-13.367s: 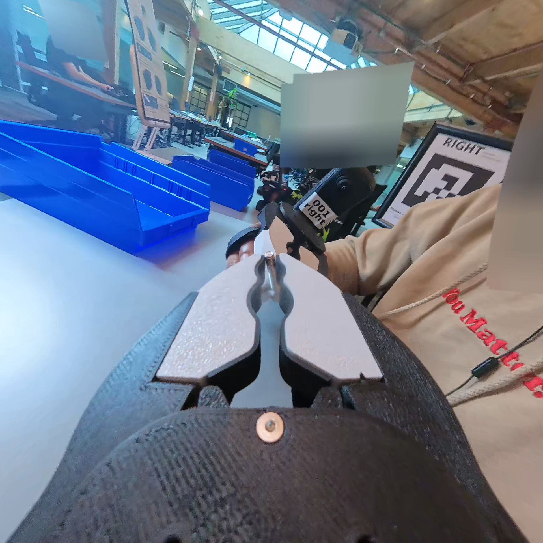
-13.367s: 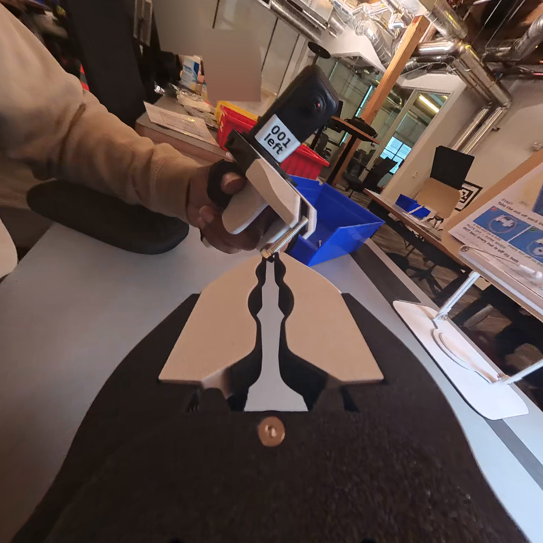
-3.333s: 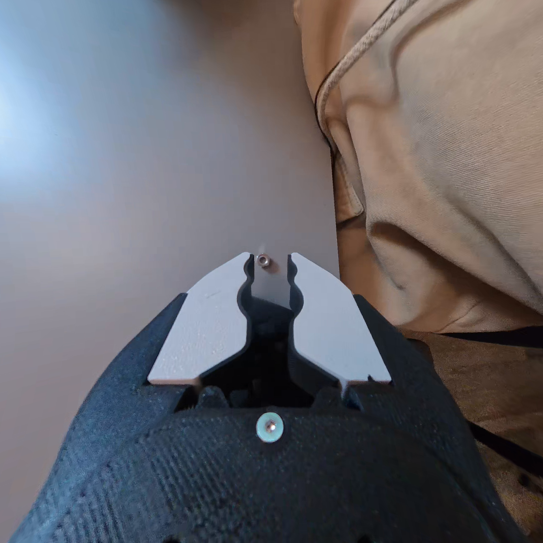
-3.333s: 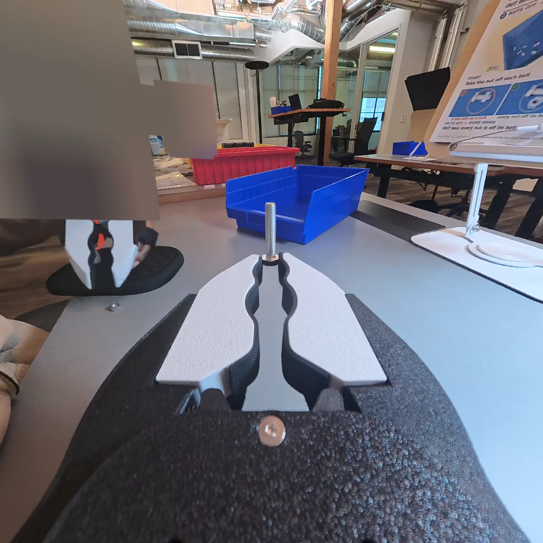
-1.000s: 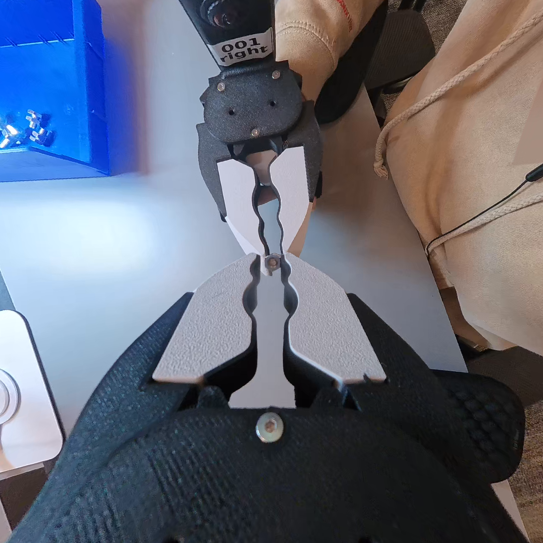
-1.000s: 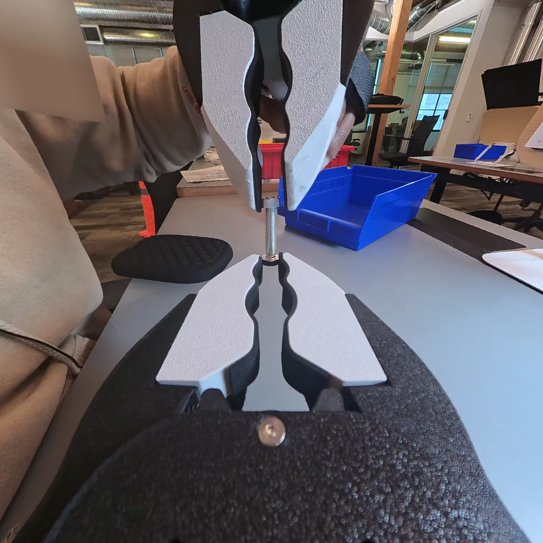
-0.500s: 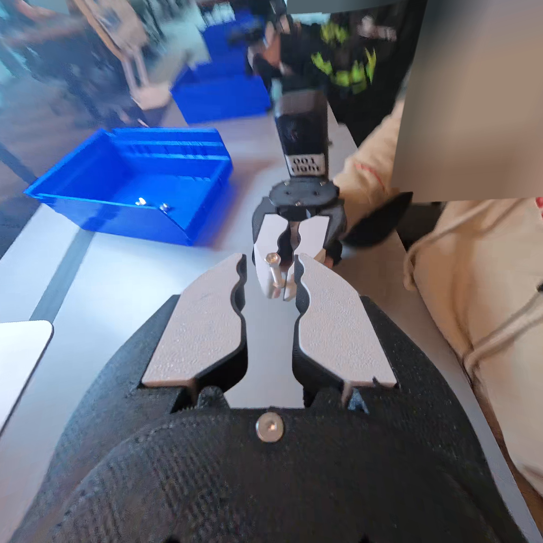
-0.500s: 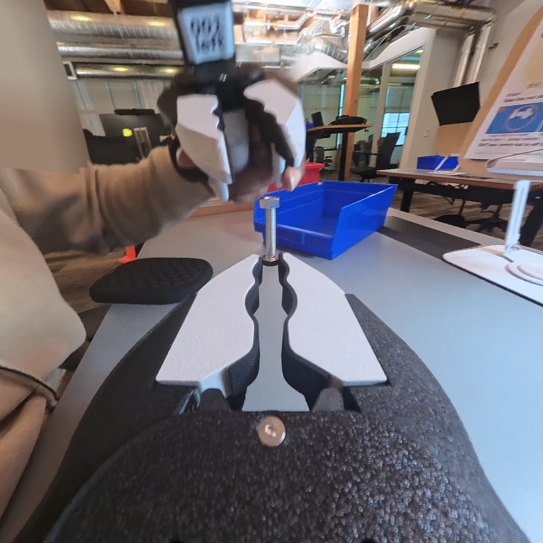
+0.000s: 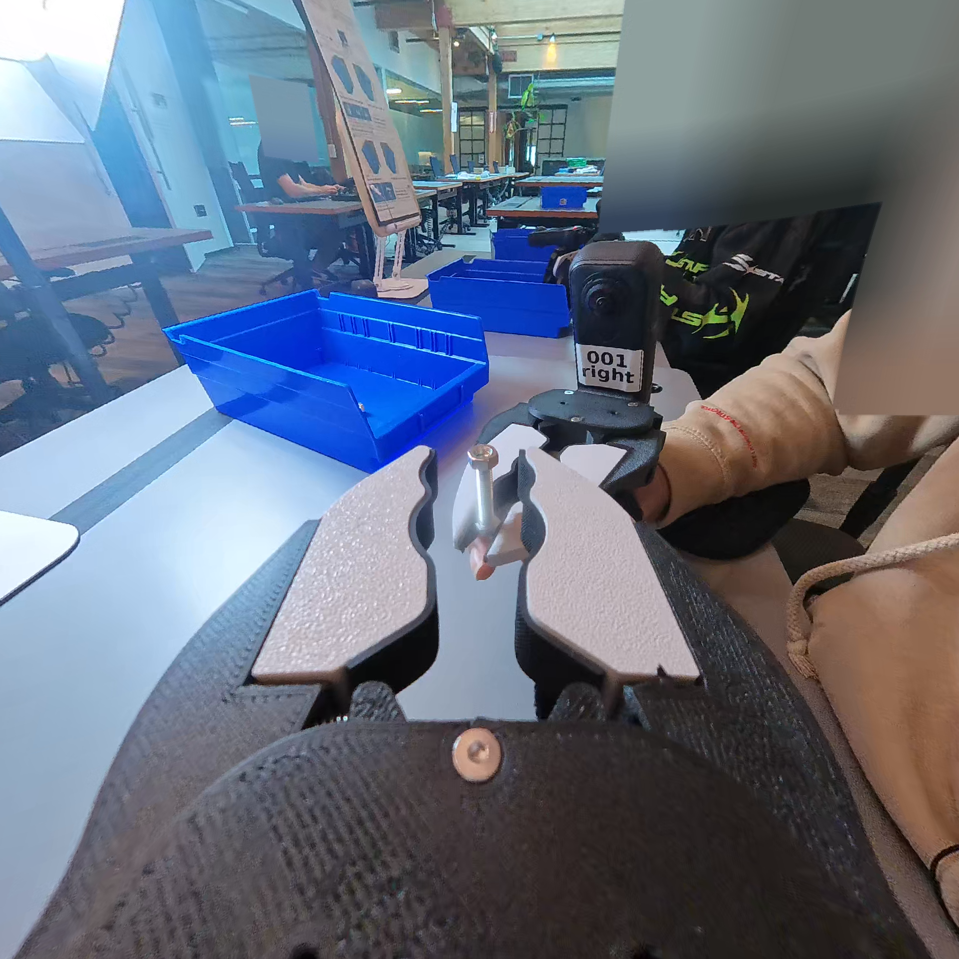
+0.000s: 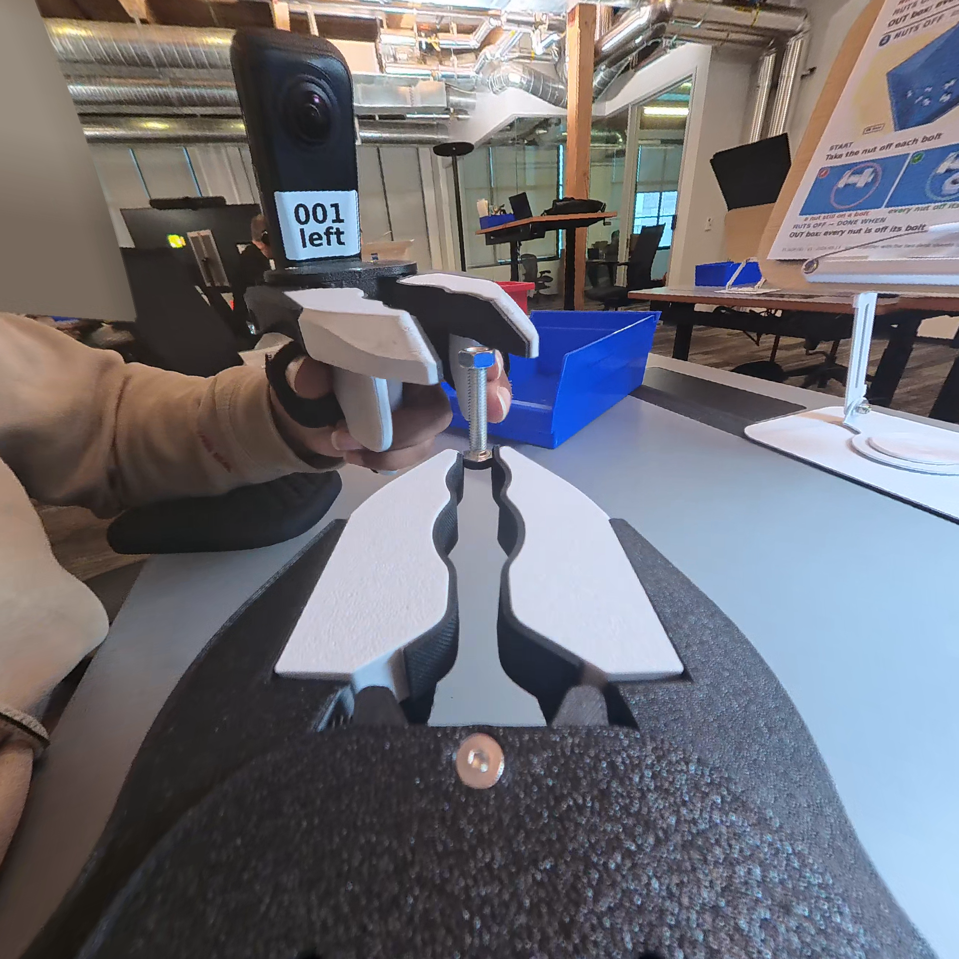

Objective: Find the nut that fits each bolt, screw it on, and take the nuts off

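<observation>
Upright, threaded steel bolt (image 10: 477,410), hexagonal nut (image 10: 475,357).

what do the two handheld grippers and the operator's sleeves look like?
Both grippers, left gripper and right gripper, look alike: textured black printed bodies, wavy-edged pale grey finger plates, a black camera with a white label sticker on top, and a silver screw at the base. Sleeves are beige sweatshirt with ribbed cuffs.

bolt (image 10: 477,410) head hidden by pads; bin (image 9: 332,373) contents unclear

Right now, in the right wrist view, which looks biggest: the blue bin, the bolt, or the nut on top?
1. Blue bin, though it sits farther back.
2. Bolt.
3. Nut, smallest, at the bolt's top end.
</observation>
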